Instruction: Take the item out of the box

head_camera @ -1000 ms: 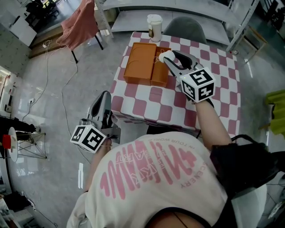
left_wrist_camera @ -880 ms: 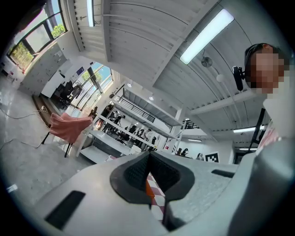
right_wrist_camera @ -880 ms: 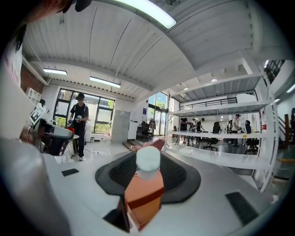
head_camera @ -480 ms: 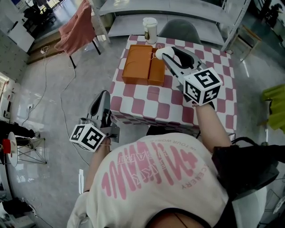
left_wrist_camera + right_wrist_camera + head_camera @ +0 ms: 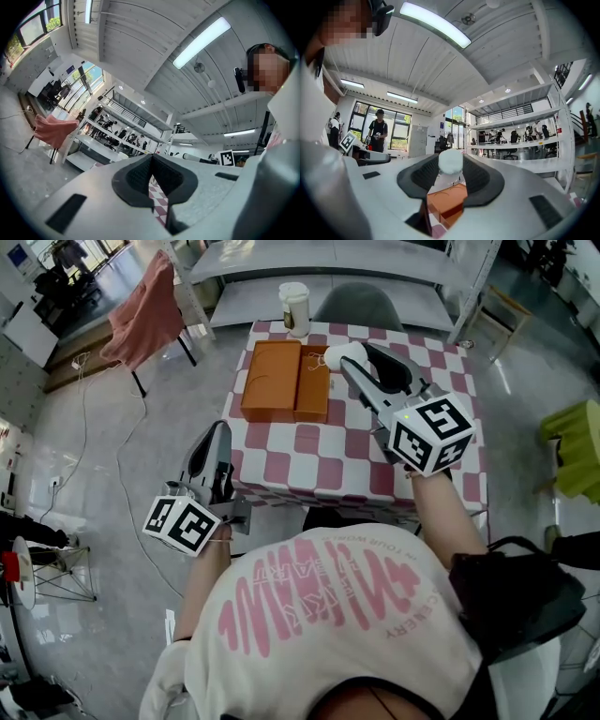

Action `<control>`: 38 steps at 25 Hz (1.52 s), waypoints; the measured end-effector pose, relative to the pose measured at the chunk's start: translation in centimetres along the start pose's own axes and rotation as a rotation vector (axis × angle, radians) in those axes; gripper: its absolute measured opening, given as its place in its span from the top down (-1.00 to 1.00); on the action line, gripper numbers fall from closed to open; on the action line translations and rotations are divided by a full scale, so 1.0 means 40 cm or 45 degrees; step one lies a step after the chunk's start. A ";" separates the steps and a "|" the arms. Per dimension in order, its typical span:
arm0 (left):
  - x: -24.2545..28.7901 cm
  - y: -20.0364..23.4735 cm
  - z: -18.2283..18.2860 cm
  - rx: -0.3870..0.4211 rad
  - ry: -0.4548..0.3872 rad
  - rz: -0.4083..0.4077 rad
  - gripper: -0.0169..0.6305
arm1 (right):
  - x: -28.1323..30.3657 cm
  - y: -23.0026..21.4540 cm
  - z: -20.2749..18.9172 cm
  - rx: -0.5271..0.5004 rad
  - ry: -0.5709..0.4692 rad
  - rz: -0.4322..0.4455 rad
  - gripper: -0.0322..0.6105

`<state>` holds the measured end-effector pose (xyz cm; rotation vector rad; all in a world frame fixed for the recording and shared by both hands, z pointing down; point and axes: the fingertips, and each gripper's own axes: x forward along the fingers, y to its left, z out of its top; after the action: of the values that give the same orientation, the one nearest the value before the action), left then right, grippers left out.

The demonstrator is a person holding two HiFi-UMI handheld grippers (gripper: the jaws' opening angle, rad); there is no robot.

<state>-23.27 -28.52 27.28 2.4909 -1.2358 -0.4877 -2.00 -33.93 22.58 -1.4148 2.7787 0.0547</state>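
Head view: orange box [image 5: 272, 381] lies open on the checked table [image 5: 319, 460], lid folded flat beside the base so the inside is easy to reach. Right gripper [image 5: 345, 360] reaches over the table and pinches a white ball [image 5: 336, 354] at its tips, at the box's right edge. Ball looks clear of the box, so the take-out step is probably done or nearly done. Left gripper [image 5: 217, 433] hangs off the table's left side, well apart from the box, likely kept out of the way since one hand is enough here. Paper cup [image 5: 294, 307] stands behind the box, untouched.

Left gripper view: left gripper [image 5: 152, 176] has its jaws pressed together with nothing between them. It points past the table edge at the room, idle.

Right gripper view: right gripper [image 5: 450, 172] has its jaws part open, pads closed on the white ball [image 5: 450, 162] right at the tips. The hold is shallow, probably because the ball is small and round. Orange box [image 5: 447, 204] sits below the ball and apart from it.
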 end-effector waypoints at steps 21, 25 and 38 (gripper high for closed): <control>0.069 -0.141 -0.025 0.050 0.030 -0.108 0.93 | -0.106 -0.042 -0.003 0.013 0.019 -0.031 0.41; 0.077 -0.181 -0.043 0.039 0.024 -0.094 0.93 | -0.146 -0.059 -0.007 0.028 0.033 -0.017 0.41; 0.083 -0.363 -0.130 -0.004 0.018 -0.041 0.93 | -0.331 -0.136 -0.001 0.121 0.052 0.028 0.41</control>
<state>-8.97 -22.17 25.22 2.5104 -1.1908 -0.4787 10.19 -26.45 22.99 -1.3795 2.7881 -0.1052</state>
